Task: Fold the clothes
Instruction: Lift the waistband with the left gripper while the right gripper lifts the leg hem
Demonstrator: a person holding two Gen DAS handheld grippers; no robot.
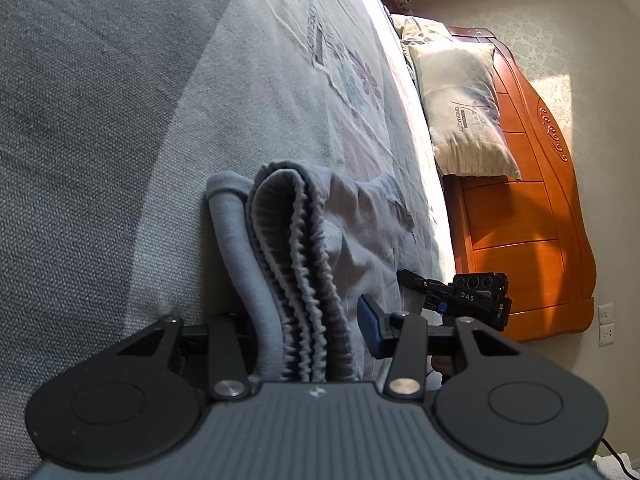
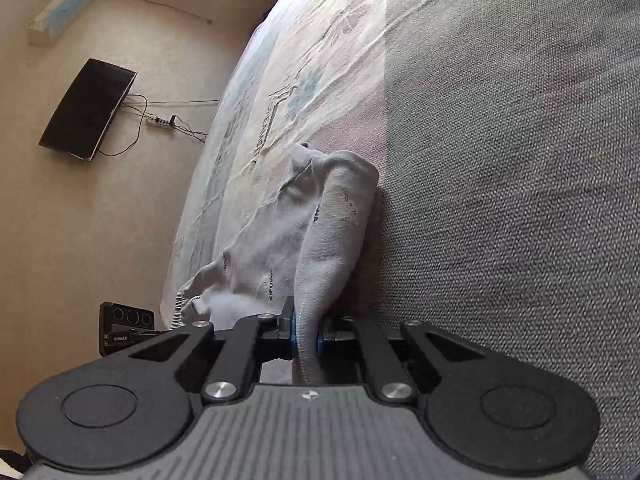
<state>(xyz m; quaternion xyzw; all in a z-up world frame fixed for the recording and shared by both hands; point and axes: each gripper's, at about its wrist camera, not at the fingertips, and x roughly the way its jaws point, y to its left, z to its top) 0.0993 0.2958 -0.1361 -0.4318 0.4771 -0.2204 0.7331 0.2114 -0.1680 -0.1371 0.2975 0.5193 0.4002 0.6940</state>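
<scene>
While the left hand-held gripper (image 1: 304, 332) stands half open around the grey garment's (image 1: 320, 220) bunched waistband, the fold looks only begun. In the right view, the right hand-held gripper (image 2: 307, 340) pinches a narrow garment end, near the bed's (image 2: 500, 120) edge; flattening and folding remain.

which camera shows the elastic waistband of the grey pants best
The left wrist view: the gathered waistband stands folded between the left gripper jaws. The right wrist view shows only a scrap of it at the far edge.
</scene>
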